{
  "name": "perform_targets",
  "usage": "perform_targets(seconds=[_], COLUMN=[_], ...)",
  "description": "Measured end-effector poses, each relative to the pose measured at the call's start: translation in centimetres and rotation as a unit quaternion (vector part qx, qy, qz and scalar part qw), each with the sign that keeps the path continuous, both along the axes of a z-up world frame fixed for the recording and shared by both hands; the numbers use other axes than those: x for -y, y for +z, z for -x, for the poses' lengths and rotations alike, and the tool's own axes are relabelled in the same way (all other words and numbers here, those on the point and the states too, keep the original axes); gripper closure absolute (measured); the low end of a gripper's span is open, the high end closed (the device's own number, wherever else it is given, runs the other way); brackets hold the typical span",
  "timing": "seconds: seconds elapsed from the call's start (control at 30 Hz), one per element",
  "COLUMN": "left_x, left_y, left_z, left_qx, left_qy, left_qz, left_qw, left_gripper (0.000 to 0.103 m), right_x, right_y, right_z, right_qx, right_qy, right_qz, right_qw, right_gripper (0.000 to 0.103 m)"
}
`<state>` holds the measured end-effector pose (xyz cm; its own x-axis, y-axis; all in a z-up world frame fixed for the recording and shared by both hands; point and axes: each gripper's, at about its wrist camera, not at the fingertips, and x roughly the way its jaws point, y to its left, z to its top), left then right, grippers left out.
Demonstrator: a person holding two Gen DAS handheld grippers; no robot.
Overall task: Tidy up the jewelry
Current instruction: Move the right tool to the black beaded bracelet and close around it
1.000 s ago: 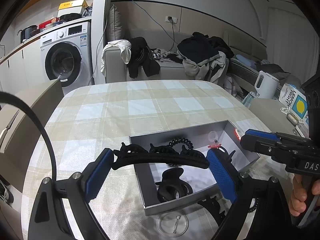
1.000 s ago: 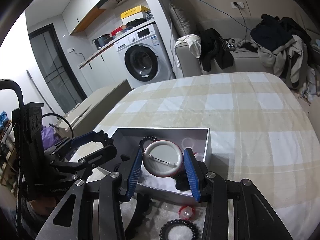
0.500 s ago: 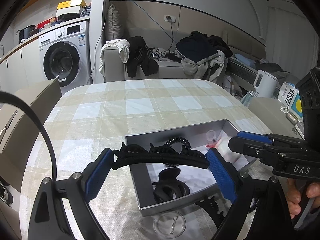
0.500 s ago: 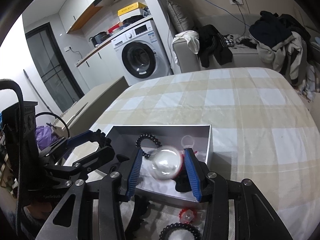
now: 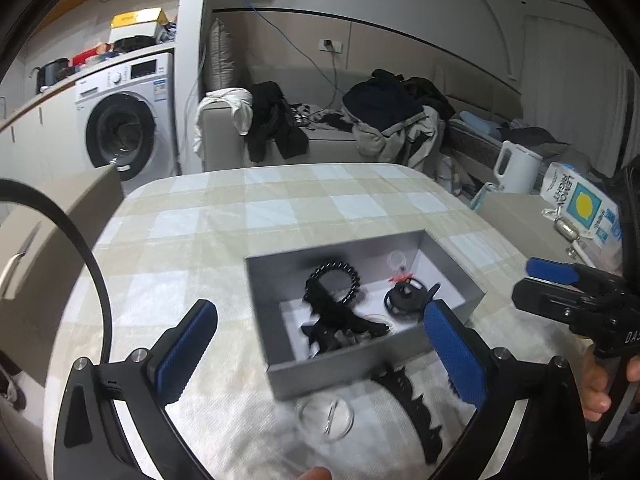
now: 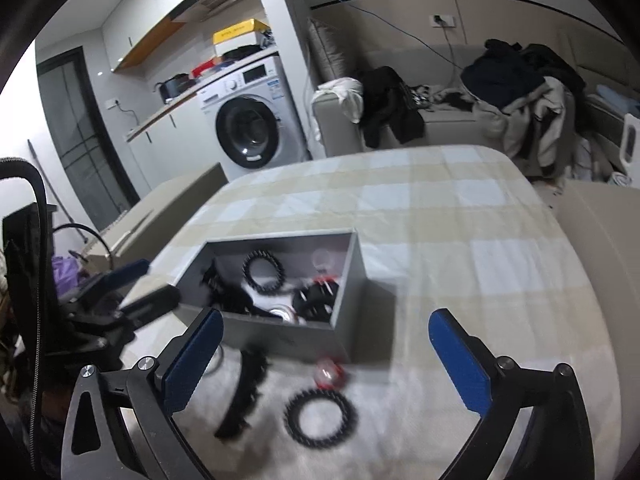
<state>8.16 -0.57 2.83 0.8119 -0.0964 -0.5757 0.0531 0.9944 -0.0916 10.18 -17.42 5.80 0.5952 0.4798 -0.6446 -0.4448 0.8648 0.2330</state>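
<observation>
Both tongs, left tongs (image 5: 318, 354) and right tongs (image 6: 324, 354), hover spread wide (nothing held) beside the grey box (image 5: 362, 362).

The left gripper (image 5: 318, 354) hangs wide apart and empty over the near edge of the grey box (image 5: 452, 258), which holds black hair clips (image 5: 338, 326) and a spiral tie (image 5: 334, 282). Nearer on the checked cloth (image 5: 224, 216) lie a clear badge (image 5: 325, 416) and another black clip (image 5: 416, 408), with the right gripper (image 5: 550, 288) at far right.

We are holding the left gripper (image 5: 320, 336) wide open and empty, low in the left wrist frame. The right gripper (image 6: 326, 354) is gaping too, empty, across the bottom of the right wrist frame.
</observation>
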Motion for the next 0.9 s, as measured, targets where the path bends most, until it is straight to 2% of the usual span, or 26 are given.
perform_targets(seconds=[0.1,0.3,0.9], left_x=[0.2,0.1,0.5], left_y=[0.0,-0.4,-1.8], left_z=[1.0,2.5,3.0], left_qx=[0.002,-0.007,-0.029], left_qy=[0.005,0.014,0.015], left_qz=[-0.005,-0.006,0.001], left_qw=[1.0,0.9999,0.9994], left_gripper=[0.002,0.002,0.002], right_x=[0.3,-0.5,-1.6], right_y=[-0.7,-2.3,-3.2], right_z=[0.8,2.2,3.1], right_qx=[-0.013,-0.039,-0.05], right_qy=[-0.005,0.021,0.047], right_qz=[0.015,0.038,0.049], right_qw=[1.0,0.998,0.996], right_gripper=[0.0,0.0,0.002])
